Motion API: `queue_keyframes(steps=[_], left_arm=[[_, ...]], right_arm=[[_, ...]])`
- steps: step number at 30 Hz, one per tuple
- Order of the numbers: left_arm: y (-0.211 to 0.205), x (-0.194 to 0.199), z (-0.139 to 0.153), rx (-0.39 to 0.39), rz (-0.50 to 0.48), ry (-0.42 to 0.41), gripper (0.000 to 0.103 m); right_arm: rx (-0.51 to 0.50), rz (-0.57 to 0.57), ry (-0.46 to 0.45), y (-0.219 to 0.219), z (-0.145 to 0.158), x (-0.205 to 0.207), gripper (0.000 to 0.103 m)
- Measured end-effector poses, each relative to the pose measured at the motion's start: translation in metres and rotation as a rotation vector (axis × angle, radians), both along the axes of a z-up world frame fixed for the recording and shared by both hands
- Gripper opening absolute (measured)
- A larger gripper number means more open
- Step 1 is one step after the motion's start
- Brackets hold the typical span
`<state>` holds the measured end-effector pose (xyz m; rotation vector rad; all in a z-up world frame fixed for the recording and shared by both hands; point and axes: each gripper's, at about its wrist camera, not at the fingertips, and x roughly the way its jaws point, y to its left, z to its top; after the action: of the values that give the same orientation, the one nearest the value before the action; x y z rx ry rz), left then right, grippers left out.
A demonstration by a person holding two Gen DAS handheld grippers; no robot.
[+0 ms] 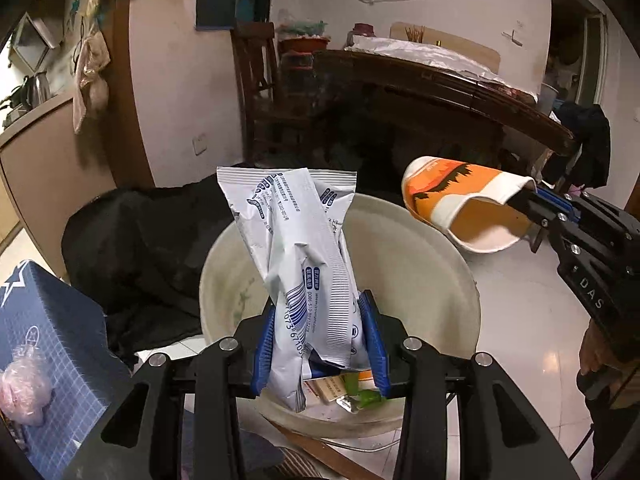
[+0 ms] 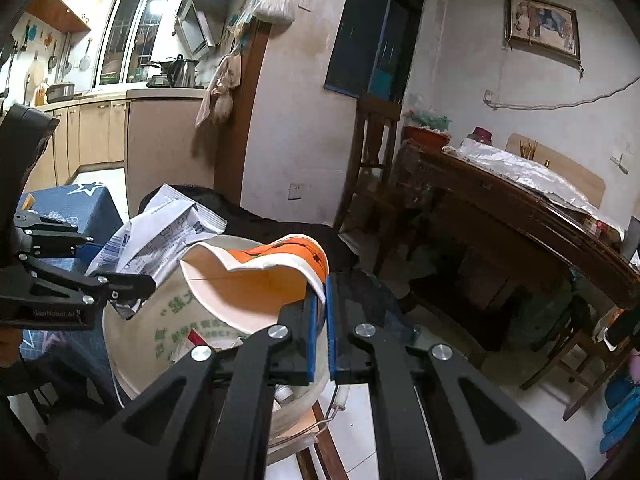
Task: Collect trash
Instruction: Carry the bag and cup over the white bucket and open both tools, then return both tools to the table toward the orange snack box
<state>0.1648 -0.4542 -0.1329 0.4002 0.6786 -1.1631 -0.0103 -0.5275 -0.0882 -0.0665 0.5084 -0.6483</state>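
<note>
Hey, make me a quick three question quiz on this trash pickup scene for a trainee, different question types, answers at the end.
1. True or false: the left claw holds the white wrapper above the bucket.
2. Which item does the right claw pinch? A) kettle B) orange paper cup C) blue box
3. Fill in: the cup is gripped by its ____.

Key: 1 true; 2 B; 3 rim.
</note>
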Motion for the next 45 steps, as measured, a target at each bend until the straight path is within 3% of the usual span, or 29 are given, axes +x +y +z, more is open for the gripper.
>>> queue_keyframes(steps=[12,23,26,28,45], left_arm=[[0.000,0.007,0.000,0.002,0.016,0.011,0.043],[0.002,0.006,0.005,-0.008,0.025,-0.005,0.050],[0.004,0.010,0.008,-0.014,0.040,0.001,0.050],[0.005,0.012,0.010,-0.019,0.051,0.007,0.051],[0.016,0.016,0.014,-0.029,0.076,0.005,0.050]], right_arm=[[0.099,0.018,-0.006,-0.015,0.000,0.009,0.004],[0.155,0.046,-0.019,-0.020,0.000,0.013,0.008],[0.177,0.054,-0.030,-0.023,0.001,0.013,0.024],[0.194,0.054,-0.044,-0.025,0.002,0.012,0.045],[0.206,0.053,-0.055,-0.024,0.002,0.017,0.045]])
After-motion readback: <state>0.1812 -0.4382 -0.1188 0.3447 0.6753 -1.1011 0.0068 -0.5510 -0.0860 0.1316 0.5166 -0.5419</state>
